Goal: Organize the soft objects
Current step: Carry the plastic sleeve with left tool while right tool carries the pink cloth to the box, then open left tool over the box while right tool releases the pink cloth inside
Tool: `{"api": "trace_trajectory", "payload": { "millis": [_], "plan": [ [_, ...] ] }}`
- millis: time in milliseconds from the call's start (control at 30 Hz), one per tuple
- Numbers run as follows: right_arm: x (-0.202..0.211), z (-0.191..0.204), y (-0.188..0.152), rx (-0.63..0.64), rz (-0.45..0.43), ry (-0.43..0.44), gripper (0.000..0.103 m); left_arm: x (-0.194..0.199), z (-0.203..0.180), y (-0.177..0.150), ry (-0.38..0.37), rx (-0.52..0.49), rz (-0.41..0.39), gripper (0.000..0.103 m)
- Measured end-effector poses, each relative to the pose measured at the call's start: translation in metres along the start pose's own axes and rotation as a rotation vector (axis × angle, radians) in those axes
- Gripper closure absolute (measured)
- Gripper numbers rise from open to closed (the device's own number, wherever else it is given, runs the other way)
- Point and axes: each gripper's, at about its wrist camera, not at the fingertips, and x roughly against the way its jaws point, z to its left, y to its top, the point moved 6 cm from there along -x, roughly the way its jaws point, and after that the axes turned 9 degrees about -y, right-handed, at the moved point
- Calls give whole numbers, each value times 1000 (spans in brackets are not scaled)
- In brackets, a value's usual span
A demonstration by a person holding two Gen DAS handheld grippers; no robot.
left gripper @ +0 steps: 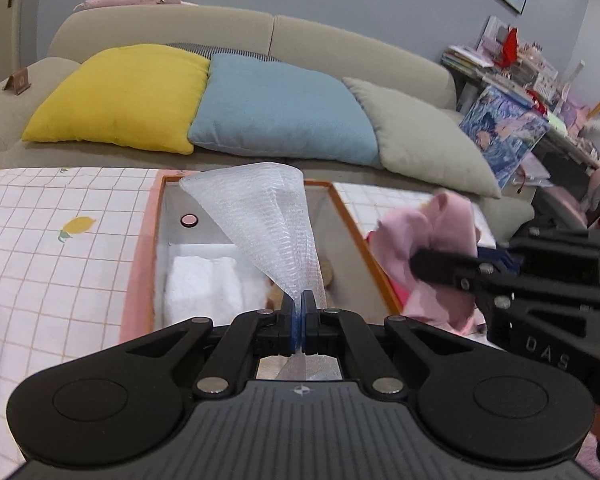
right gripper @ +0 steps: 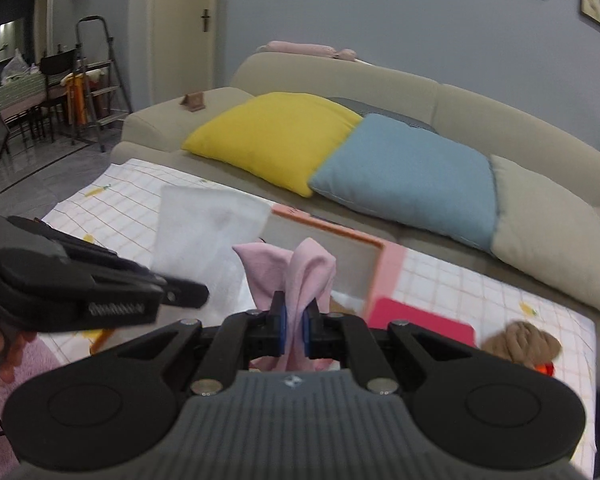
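While the left tongs [left gripper: 299, 312] pinch the white foam mesh sheet [left gripper: 260, 216] directly above the open storage box [left gripper: 354, 220], the right tongs [right gripper: 295, 320], clamped on the pink cloth [right gripper: 296, 268], hang beside its right wall.

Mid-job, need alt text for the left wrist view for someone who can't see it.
The left gripper is shut on a white foam mesh sleeve above an open orange-rimmed box on a checked tablecloth. At right, the right gripper holds a pink cloth.
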Motion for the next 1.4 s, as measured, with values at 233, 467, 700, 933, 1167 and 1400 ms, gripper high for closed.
{"api": "trace_trajectory", "payload": {
  "millis": [233, 467, 700, 933, 1167, 1400],
  "plan": [
    [-53, 18, 14, 77, 62, 3, 98, -35, 21, 4, 32, -51, 108, 101],
    [-106, 27, -4, 219, 166, -43, 98, -71, 39, -1, 90, -86, 219, 102],
    [-135, 30, -23, 326, 217, -69, 98, -96, 45, -20, 148, -177, 323, 101],
    [-149, 31, -39, 373, 257, -64, 97, -106, 52, -31, 170, -167, 367, 88],
    [-155, 29, -45, 389, 271, -61, 91, -103, 50, -27, 125, -171, 346, 58],
    [-145, 24, -36, 439, 282, -43, 67, -93, 42, -20, 123, -209, 369, 41]
  ]
}}
